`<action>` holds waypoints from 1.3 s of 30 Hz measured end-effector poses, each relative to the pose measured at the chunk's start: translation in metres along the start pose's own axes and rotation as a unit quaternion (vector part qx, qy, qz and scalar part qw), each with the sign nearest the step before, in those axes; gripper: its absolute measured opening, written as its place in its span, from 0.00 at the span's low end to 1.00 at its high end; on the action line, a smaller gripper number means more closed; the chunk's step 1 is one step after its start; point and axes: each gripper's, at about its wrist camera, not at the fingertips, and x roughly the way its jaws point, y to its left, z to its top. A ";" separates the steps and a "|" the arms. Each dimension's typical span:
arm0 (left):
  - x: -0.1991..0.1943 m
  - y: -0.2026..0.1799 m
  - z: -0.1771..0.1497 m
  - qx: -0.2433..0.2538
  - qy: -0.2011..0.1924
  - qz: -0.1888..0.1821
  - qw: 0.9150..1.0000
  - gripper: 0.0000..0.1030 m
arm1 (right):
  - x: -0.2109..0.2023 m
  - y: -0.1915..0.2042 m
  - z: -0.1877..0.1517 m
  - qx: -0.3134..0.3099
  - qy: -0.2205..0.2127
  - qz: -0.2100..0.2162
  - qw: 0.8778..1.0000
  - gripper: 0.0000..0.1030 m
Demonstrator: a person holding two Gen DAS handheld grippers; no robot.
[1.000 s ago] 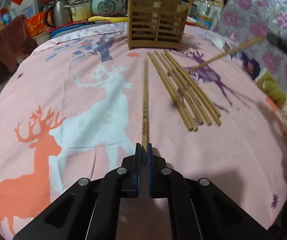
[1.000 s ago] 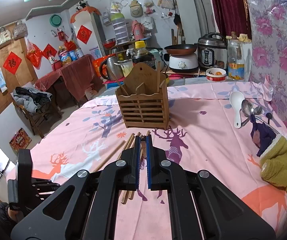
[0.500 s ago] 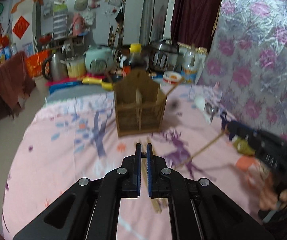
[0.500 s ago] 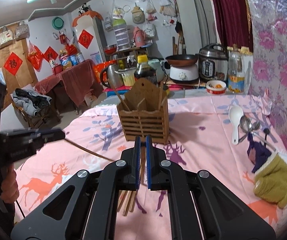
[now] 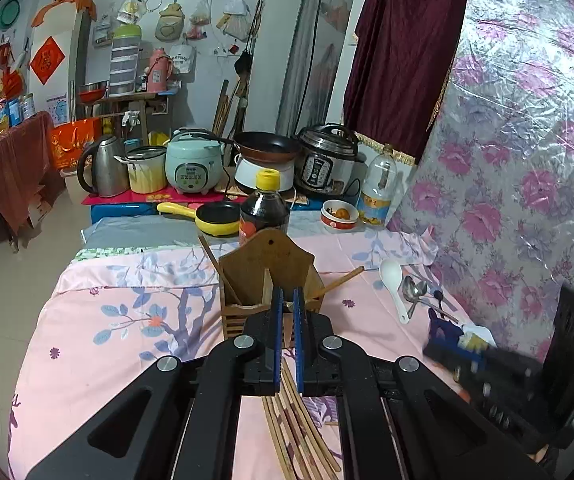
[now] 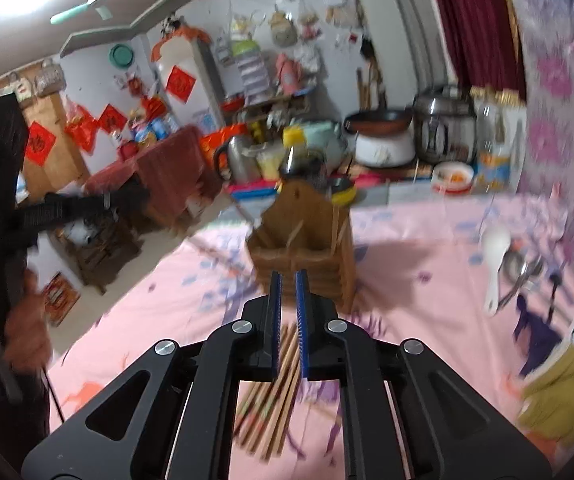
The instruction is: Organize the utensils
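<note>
Above the wooden chopstick holder [image 5: 271,280], left gripper [image 5: 285,312] has risen clamping a chopstick [image 5: 283,364] for insertion; right gripper [image 6: 288,304], just opening empty, released its chopstick [image 5: 337,280] into the holder; loose chopsticks [image 6: 271,404] await.

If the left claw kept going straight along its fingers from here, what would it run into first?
Most likely the wooden utensil holder: it sits dead ahead of the left claw, whose tips overlap its front rim. A chopstick seems pinched between the pads and would probably reach the holder first, though depth is hard to judge.
</note>
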 end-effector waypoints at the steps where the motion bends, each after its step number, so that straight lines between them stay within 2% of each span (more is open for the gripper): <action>1: 0.000 0.002 -0.001 0.000 0.001 -0.001 1.000 0.05 | 0.001 -0.004 -0.013 0.001 0.020 0.002 1.000 0.16; 5: 0.001 0.007 -0.007 -0.003 0.009 -0.002 1.000 0.05 | 0.001 -0.033 -0.068 0.040 0.101 -0.006 0.994 0.18; 7: 0.000 0.007 -0.010 -0.001 0.007 -0.002 1.000 0.05 | 0.001 -0.055 -0.098 0.085 0.155 -0.005 0.984 0.20; 9: -0.001 0.004 -0.014 0.003 0.005 -0.004 1.000 0.05 | -0.001 -0.077 -0.125 0.124 0.193 -0.025 0.973 0.22; 12: -0.001 0.002 -0.019 0.007 0.006 -0.006 1.000 0.05 | 0.005 -0.103 -0.144 0.163 0.231 -0.059 0.958 0.39; 13: -0.002 0.001 -0.020 0.008 0.007 -0.005 1.000 0.05 | 0.010 -0.112 -0.147 0.183 0.238 -0.055 0.952 0.46; 14: -0.003 0.000 -0.022 0.010 0.007 -0.004 1.000 0.05 | 0.014 -0.118 -0.151 0.204 0.242 -0.048 0.947 0.47; 19: -0.006 0.002 -0.025 0.011 0.008 0.005 1.000 0.05 | 0.039 -0.147 -0.141 0.276 0.209 -0.048 0.937 0.46; 28: 0.004 0.007 -0.026 0.008 0.016 0.013 1.000 0.05 | 0.082 -0.162 -0.114 0.311 0.172 -0.082 0.931 0.45; 30: 0.008 0.009 -0.025 0.005 0.020 0.013 1.000 0.05 | 0.086 -0.167 -0.112 0.323 0.164 -0.088 0.928 0.35; 31: 0.010 0.009 -0.026 0.005 0.021 0.013 1.000 0.05 | 0.091 -0.169 -0.112 0.326 0.165 -0.090 0.927 0.18; 32: 0.012 0.010 -0.026 0.004 0.022 0.014 1.000 0.05 | 0.096 -0.171 -0.114 0.330 0.167 -0.086 0.925 0.13; 36: 0.020 0.011 -0.025 0.005 0.029 0.017 0.999 0.05 | 0.098 -0.177 -0.116 0.343 0.154 -0.067 0.924 0.09; 38: 0.021 0.012 -0.025 0.002 0.030 0.017 0.999 0.05 | 0.097 -0.178 -0.116 0.347 0.149 -0.054 0.924 0.01; 39: 0.021 0.012 -0.025 0.001 0.030 0.016 0.999 0.05 | 0.096 -0.178 -0.115 0.348 0.147 -0.041 0.925 0.01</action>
